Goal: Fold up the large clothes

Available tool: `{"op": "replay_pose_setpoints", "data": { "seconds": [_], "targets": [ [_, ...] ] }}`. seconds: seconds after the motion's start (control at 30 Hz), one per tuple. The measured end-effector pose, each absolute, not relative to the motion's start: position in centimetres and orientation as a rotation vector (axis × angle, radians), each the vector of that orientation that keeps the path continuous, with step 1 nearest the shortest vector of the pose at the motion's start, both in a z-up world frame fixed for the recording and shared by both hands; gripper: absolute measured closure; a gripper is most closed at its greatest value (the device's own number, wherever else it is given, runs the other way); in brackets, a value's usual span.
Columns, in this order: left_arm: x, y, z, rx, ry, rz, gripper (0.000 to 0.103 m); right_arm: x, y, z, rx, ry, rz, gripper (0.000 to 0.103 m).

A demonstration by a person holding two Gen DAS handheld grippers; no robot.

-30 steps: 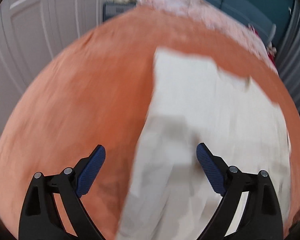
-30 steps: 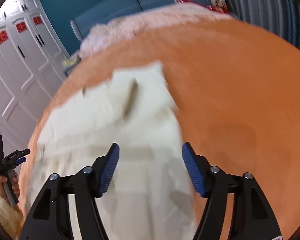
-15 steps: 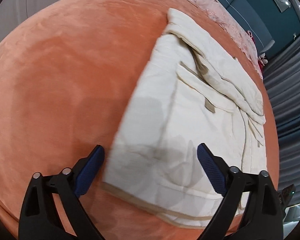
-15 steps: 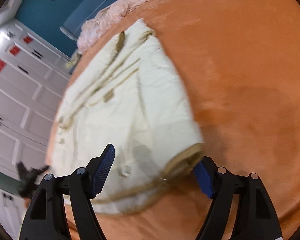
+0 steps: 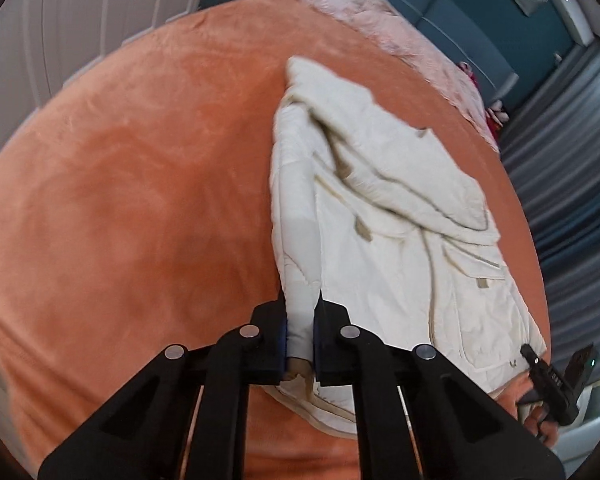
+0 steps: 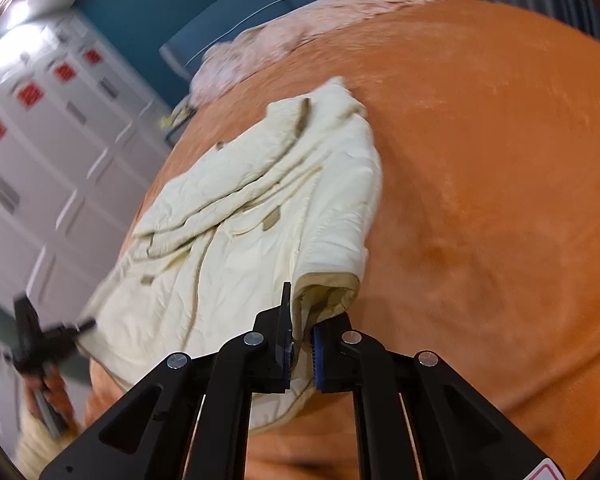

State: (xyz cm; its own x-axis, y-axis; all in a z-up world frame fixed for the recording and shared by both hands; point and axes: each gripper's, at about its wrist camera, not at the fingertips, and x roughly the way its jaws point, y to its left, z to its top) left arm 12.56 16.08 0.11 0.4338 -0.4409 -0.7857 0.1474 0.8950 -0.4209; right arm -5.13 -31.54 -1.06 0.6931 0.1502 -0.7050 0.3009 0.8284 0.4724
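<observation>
A cream padded jacket (image 5: 400, 216) lies on an orange bedspread (image 5: 140, 200), its sleeves folded across its body. My left gripper (image 5: 300, 336) is shut on the jacket's near left hem corner, with the fabric pinched between the blue pads. My right gripper (image 6: 302, 344) is shut on the jacket's (image 6: 236, 232) near right hem corner, which is lifted and curled off the bedspread (image 6: 480, 200). The right gripper also shows in the left wrist view (image 5: 556, 380) at the lower right, and the left one in the right wrist view (image 6: 40, 340) at the lower left.
A pink lace blanket (image 5: 380, 28) lies at the head of the bed, against a teal headboard (image 5: 480, 40). White wardrobe doors (image 6: 40, 160) stand on one side and grey curtains (image 5: 572, 160) on the other. The bed's near edge is just below the grippers.
Both grippers went from open, straddling the hem corners, to shut on them. The corners are now pinched and slightly lifted, and the fabric has bunched towards the grippers.
</observation>
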Motion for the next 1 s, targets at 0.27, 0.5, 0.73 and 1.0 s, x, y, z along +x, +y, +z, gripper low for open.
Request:
{"op": "replay_pose_setpoints", "data": {
  "seconds": [0.27, 0.5, 0.73, 1.0],
  "targets": [
    [-0.5, 21.3, 4.1, -0.227, 1.140, -0.430, 0.096, -17.3, -28.3, 2.2, 0.492, 1.017, 0.019, 0.096],
    [-3.9, 21.3, 10.1, -0.214, 1.045, -0.437, 0.096, -19.4, -27.3, 8.5, 0.468, 0.885, 0.037, 0.096],
    [4.2, 18.3, 11.6, -0.207, 0.848, -0.375, 0.095, -10.8, -31.9, 9.5, 0.525, 0.613, -0.083, 0.096],
    [12.7, 14.0, 8.0, -0.139, 0.812, -0.214, 0.094, -1.9, -33.4, 6.0, 0.564, 0.553, -0.218, 0.096]
  ]
}}
